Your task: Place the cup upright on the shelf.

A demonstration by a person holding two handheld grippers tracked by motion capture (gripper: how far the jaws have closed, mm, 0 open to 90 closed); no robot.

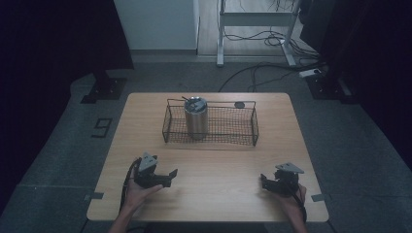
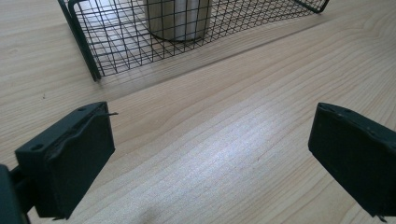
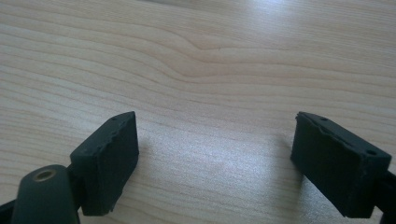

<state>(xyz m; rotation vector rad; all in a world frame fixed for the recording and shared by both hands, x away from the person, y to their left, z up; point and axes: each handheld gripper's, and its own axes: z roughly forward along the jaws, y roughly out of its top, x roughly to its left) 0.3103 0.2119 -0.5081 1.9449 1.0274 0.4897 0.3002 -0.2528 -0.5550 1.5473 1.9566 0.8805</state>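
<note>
Left tongs (image 1: pixel 160 175) sit lower left of the high view, near the worktop's (image 1: pixel 223 165) front edge, jaws spread wide with bare wood grain between them; nothing gripped. In the left gripper view the same tongs (image 2: pixel 210 154) face the wire basket (image 2: pixel 88 60), whose black corner post stands upper left, well apart from the jaw tips, open board between. Basket (image 1: pixel 170 127) at centre frame: thin black mesh, rectangular, low walls. Inside its left half stands a cylindrical brushed-metal tumbler (image 1: pixel 196 119), upright, lid on. A small dark disc (image 1: pixel 239 104) lies behind the basket's rear rim. Right tongs (image 1: pixel 272 182), lower right, close to the front edge, likewise spread and empty above pale laminate (image 3: pixel 215 65).
</note>
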